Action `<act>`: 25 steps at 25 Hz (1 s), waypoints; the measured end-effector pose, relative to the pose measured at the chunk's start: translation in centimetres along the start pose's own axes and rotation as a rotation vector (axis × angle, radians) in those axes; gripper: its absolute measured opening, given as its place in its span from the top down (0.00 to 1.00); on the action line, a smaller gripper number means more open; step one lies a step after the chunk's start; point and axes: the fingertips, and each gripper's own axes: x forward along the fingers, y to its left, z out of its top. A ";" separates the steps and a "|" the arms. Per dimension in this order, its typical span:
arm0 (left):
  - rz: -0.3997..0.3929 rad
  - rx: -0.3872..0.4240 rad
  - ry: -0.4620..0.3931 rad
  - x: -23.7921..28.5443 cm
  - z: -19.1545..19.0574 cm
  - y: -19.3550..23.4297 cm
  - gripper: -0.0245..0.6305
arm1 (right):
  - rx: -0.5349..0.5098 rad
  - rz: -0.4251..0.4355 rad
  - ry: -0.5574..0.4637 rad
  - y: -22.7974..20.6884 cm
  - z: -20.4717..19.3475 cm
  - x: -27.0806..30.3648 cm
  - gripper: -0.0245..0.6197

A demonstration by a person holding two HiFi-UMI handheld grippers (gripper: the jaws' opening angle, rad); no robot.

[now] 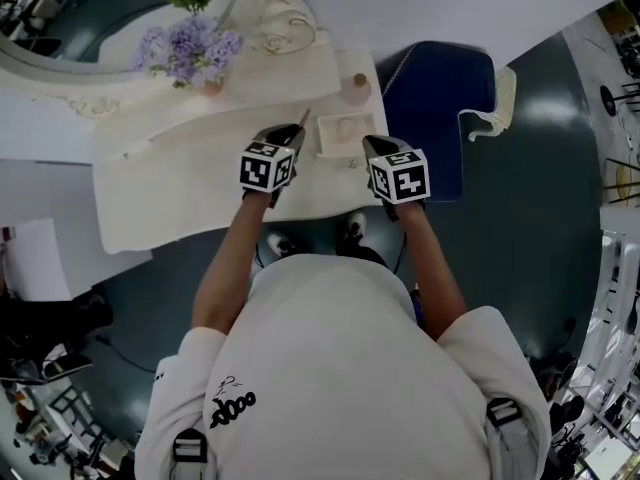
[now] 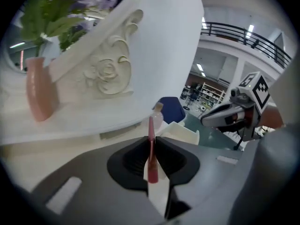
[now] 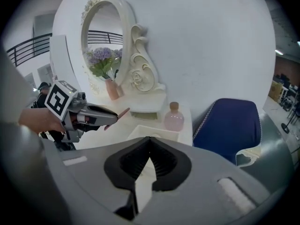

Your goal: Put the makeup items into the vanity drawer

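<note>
My left gripper [image 1: 289, 135] is shut on a thin pink makeup stick [image 2: 151, 149], which stands up between the jaws; its tip [image 1: 304, 119] points toward the open white drawer [image 1: 344, 149] on the vanity top. The right gripper view shows the same left gripper [image 3: 108, 118] with the stick [image 3: 123, 112] just left of the drawer [image 3: 140, 134]. My right gripper [image 1: 373, 146] hovers at the drawer's right edge, shut with nothing in it; its jaws [image 3: 149, 140] meet above the drawer. A round pink bottle [image 1: 357, 88] [image 3: 174, 117] stands behind the drawer.
The white vanity [image 1: 200, 183] carries an oval mirror [image 3: 103, 39] and a pink vase [image 2: 41, 95] of purple flowers [image 1: 190, 43] at the back left. A blue chair [image 1: 440, 98] stands right of the vanity. The person's feet [image 1: 355, 226] show below the table edge.
</note>
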 end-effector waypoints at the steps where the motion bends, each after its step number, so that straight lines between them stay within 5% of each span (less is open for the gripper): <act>1: -0.029 0.046 0.018 0.9 0.4 -1.3 0.86 | 0.014 -0.007 -0.004 -0.9 -0.2 -0.2 0.96; 7: -0.146 0.308 0.170 5.3 0.9 -6.7 0.86 | 0.052 -0.024 -0.022 -5.2 -0.9 -1.1 0.96; 15: -0.256 0.522 0.454 9.0 -2.2 -10.5 0.86 | 0.054 -0.012 -0.010 -9.0 -1.4 -1.5 0.96; 19: -0.314 0.506 0.561 9.9 -4.1 -11.2 0.86 | 0.055 -0.004 0.000 -10.2 -1.7 -1.5 0.96; 25: -0.299 0.471 0.600 10.6 -4.6 -10.6 0.86 | 0.063 0.000 0.012 -10.8 -2.1 -1.3 0.96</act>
